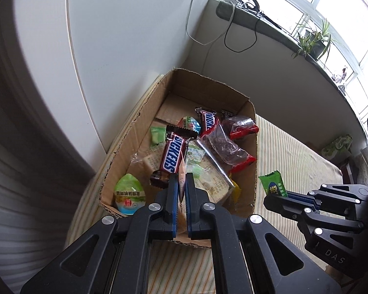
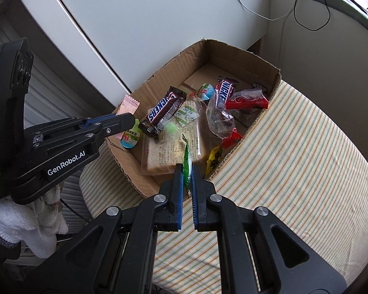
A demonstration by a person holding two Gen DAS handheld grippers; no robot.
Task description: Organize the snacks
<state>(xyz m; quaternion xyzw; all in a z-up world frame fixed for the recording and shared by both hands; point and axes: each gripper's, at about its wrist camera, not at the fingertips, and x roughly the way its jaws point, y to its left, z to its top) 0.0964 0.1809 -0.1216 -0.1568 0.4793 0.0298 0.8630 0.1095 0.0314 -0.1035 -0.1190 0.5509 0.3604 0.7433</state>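
Two black tongs with blue pads above an open cardboard box (image 1: 139,132) on a striped cloth (image 2: 294,147). Left tongs (image 1: 182,183) clamped shut on a thin pink snack packet (image 2: 128,104), poised over the box's near end. Right tongs (image 2: 187,174) closed tight on a green snack packet (image 1: 272,183), just outside the box's right wall. Inside the box: two Snickers bars (image 1: 171,154), red-ended clear packets (image 1: 227,147), wrapped bread (image 2: 169,152), small green jelly cups (image 1: 128,194).

Both wrist views steeply down, sharing cardboard box (image 1: 137,132).
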